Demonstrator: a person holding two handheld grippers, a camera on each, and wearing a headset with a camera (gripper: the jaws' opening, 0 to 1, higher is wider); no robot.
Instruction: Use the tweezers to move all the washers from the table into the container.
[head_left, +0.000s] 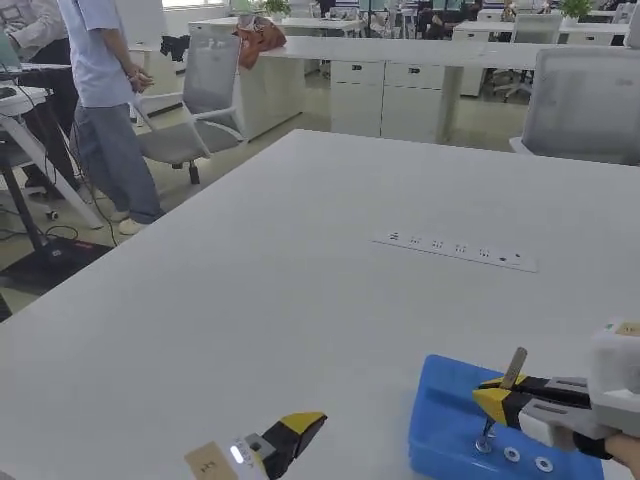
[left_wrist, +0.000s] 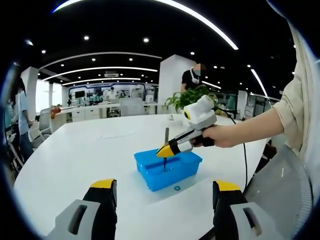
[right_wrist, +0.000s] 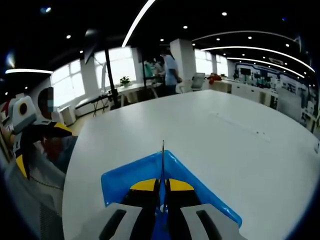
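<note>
- At the lower right of the head view, your right gripper (head_left: 494, 396) reaches in over the blue container (head_left: 440, 400), which sits on the white table (head_left: 250, 300).
- Its jaws are pressed together on the tweezers (head_left: 514, 366). The right gripper view shows the thin blades (right_wrist: 162, 155) running straight out between the two yellow-tipped jaws.
- You hold the tweezers nearly upright, tips down inside the container and blunt end sticking up above the jaws.
- Three small washers (head_left: 511, 455) lie on the blue floor of the container. The tweezer tips are at the leftmost one, though I cannot tell whether they grip it.
- From the left gripper view, one more washer (left_wrist: 177, 188) lies on the table just beside the container's (left_wrist: 150, 175) near wall.
- That same view shows your hand (left_wrist: 220, 136) around the right gripper (left_wrist: 167, 149), poised above the container.
- Your left gripper (head_left: 300, 430) hovers low over the table, near the container's left side. Its jaws stand wide apart with nothing between them (left_wrist: 165, 192).
- Farther across the table a white power strip (head_left: 455, 250) lies flat, well apart from the container.
- Beyond the table's far left corner a person (head_left: 100, 80) stands next to a grey office chair (head_left: 200, 90).
</note>
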